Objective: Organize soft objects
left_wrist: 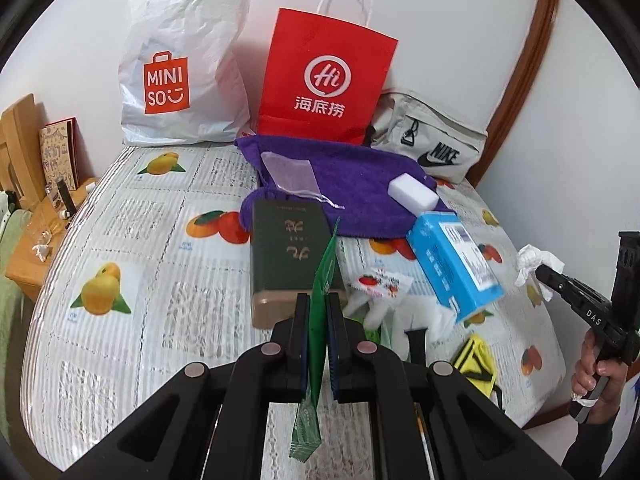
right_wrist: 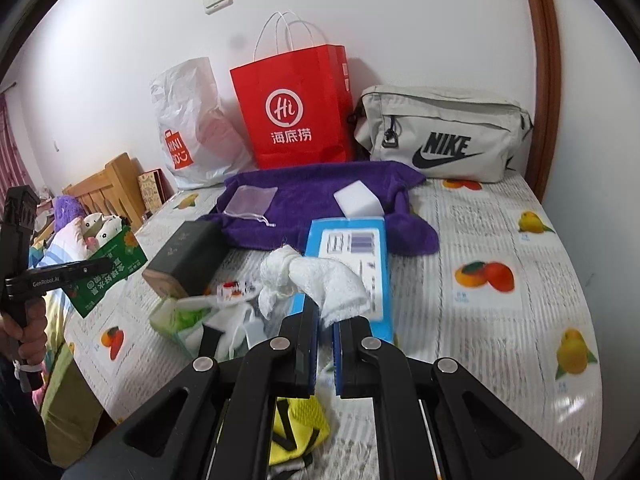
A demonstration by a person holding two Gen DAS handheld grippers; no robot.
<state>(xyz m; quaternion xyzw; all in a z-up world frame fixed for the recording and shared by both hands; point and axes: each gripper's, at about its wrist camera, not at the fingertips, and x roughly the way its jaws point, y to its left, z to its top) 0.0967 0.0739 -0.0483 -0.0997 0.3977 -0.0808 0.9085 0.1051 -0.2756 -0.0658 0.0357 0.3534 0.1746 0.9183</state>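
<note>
My left gripper (left_wrist: 318, 300) is shut on a flat green packet (left_wrist: 320, 320), held edge-on above the table; the packet also shows in the right wrist view (right_wrist: 108, 272). My right gripper (right_wrist: 326, 316) is shut on a crumpled white cloth (right_wrist: 316, 280), which also shows at the right of the left wrist view (left_wrist: 534, 262). On the fruit-print table lie a purple towel (left_wrist: 360, 188), a white sponge block (left_wrist: 414, 192), a clear pouch (left_wrist: 288, 172), a dark green box (left_wrist: 286, 252), a blue box (left_wrist: 452, 264), a yellow-black cloth item (right_wrist: 296, 436) and white-green soft items (right_wrist: 192, 316).
A white Miniso plastic bag (left_wrist: 180, 72), a red paper bag (left_wrist: 324, 80) and a beige Nike bag (left_wrist: 432, 140) stand against the back wall. A wooden headboard and a side table (left_wrist: 36, 240) are at the left. The table's front edge (left_wrist: 540, 416) is near the right hand.
</note>
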